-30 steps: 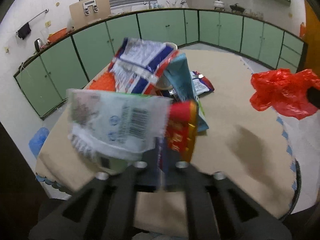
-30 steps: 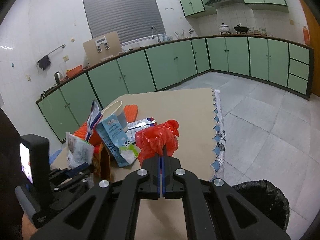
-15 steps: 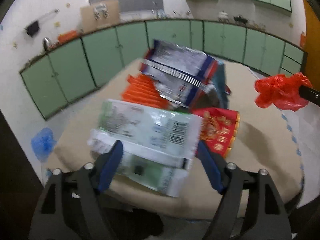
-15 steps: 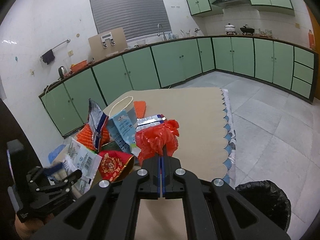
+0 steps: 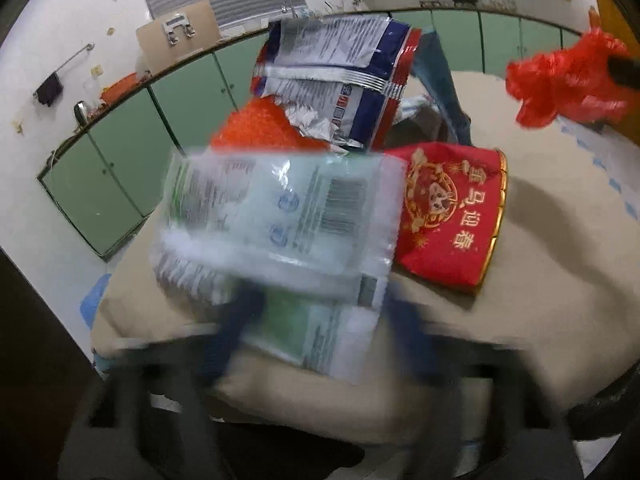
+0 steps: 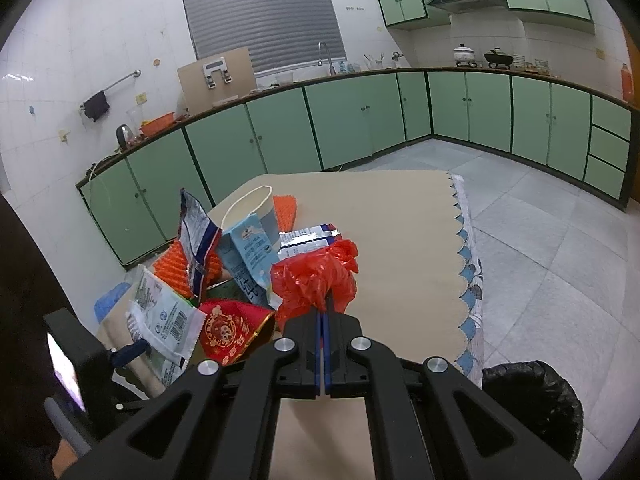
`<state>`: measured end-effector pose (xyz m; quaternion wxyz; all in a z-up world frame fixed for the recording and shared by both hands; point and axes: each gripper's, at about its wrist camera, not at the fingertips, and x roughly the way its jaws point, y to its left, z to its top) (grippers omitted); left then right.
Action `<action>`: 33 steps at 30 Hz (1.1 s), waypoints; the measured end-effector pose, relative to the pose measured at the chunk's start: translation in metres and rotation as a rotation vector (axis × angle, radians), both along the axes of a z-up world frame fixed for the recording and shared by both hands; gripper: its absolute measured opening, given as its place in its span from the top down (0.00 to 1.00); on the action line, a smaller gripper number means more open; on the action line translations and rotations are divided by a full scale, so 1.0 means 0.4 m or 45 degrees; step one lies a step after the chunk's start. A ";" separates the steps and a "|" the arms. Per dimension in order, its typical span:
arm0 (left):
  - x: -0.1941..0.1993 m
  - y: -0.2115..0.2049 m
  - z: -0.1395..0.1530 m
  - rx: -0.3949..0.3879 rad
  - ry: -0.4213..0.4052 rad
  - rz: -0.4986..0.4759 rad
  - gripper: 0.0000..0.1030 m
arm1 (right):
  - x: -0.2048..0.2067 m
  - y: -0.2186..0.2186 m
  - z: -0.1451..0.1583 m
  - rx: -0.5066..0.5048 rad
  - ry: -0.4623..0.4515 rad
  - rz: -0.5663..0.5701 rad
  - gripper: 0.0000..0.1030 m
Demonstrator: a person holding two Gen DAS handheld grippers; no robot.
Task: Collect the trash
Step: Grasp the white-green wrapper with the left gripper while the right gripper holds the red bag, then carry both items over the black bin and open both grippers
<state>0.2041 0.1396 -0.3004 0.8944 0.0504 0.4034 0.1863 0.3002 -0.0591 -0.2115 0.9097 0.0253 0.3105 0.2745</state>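
A heap of trash lies on the beige table [image 6: 400, 240]: a clear-and-green plastic wrapper [image 5: 280, 220], a red packet with gold print [image 5: 448, 216], a blue-and-silver snack bag [image 5: 336, 80], orange foam [image 5: 256, 128], a blue milk carton [image 6: 250, 252] and a paper cup [image 6: 256, 208]. My left gripper [image 5: 320, 320] is open, blurred, with its fingers either side of the wrapper's near end. My right gripper [image 6: 323, 312] is shut on a crumpled red plastic bag [image 6: 316, 276] and holds it above the table; the bag also shows in the left wrist view [image 5: 568, 80].
A bin with a black liner [image 6: 532, 404] stands on the tiled floor at the table's right near corner. Green cabinets [image 6: 360, 128] run along the far walls. The table's scalloped cloth edge [image 6: 468, 256] is on the right.
My left gripper was shut on the wrapper a second ago, then opened; the wrapper now lies on the heap and the gripper has drawn back slightly. The right gripper holds the red bag as before.
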 end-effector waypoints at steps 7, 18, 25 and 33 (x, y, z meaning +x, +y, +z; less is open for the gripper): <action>-0.012 0.021 0.010 -0.085 -0.053 0.007 1.00 | -0.015 0.001 0.029 -0.008 -0.029 -0.007 0.99; -0.110 -0.007 0.187 -0.063 -0.284 0.002 1.00 | -0.035 -0.008 0.060 -0.005 -0.060 -0.007 0.99; -0.158 -0.018 0.343 -0.052 -0.415 -0.031 1.00 | -0.069 -0.040 0.103 0.025 -0.101 -0.018 0.99; -0.189 -0.103 0.428 -0.089 -0.477 -0.157 1.00 | -0.133 -0.141 0.162 0.047 -0.159 -0.104 0.99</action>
